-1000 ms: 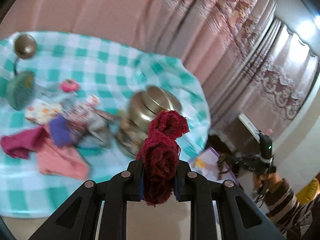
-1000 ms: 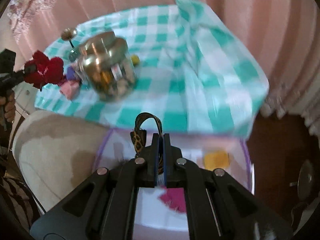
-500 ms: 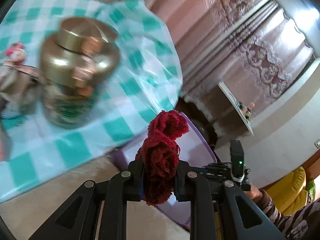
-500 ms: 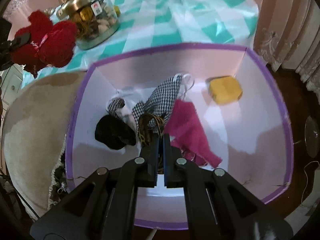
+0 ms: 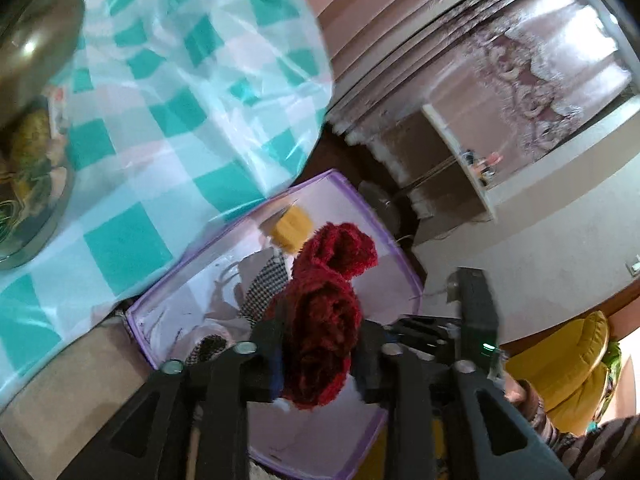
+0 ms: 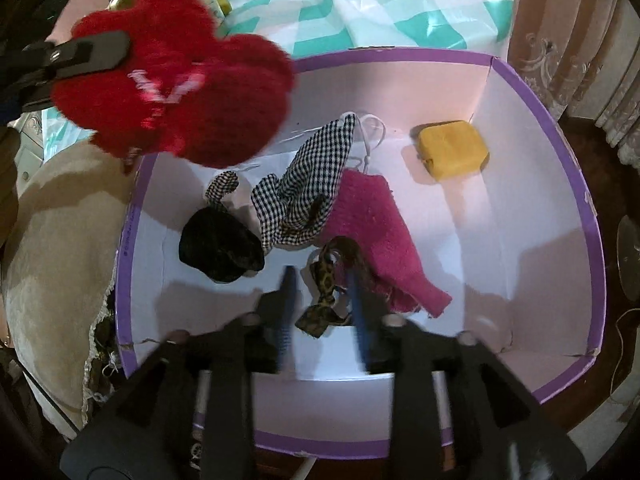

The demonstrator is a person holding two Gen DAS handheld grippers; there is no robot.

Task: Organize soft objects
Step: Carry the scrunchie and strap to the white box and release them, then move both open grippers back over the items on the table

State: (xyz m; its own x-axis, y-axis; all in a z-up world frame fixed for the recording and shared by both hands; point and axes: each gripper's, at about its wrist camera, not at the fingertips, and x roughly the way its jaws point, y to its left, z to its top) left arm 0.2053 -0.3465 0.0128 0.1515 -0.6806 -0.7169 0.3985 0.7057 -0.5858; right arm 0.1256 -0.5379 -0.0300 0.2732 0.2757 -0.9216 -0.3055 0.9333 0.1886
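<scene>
Right hand-held gripper [image 6: 322, 300] jaws had just parted, freeing the leopard-print band [image 6: 328, 284] onto the purple box [image 6: 560, 152] floor, while left hand-held gripper [image 5: 316, 344], loosening, now carried the red plush [image 5: 324, 320] over the box — drop imminent.

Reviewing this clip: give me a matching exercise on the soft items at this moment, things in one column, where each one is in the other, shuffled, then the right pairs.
Things:
1. red plush toy
2. leopard-print band
3. yellow sponge
4. black fuzzy item

Places:
A. lying alone in the far right corner of the box
B. between the right gripper's parted jaws
C. on the box floor beside the checked cloth, on its left
D. carried in the left gripper over the box's edge

Pairs: 1-D, 2-B, 3-A, 4-C
</scene>
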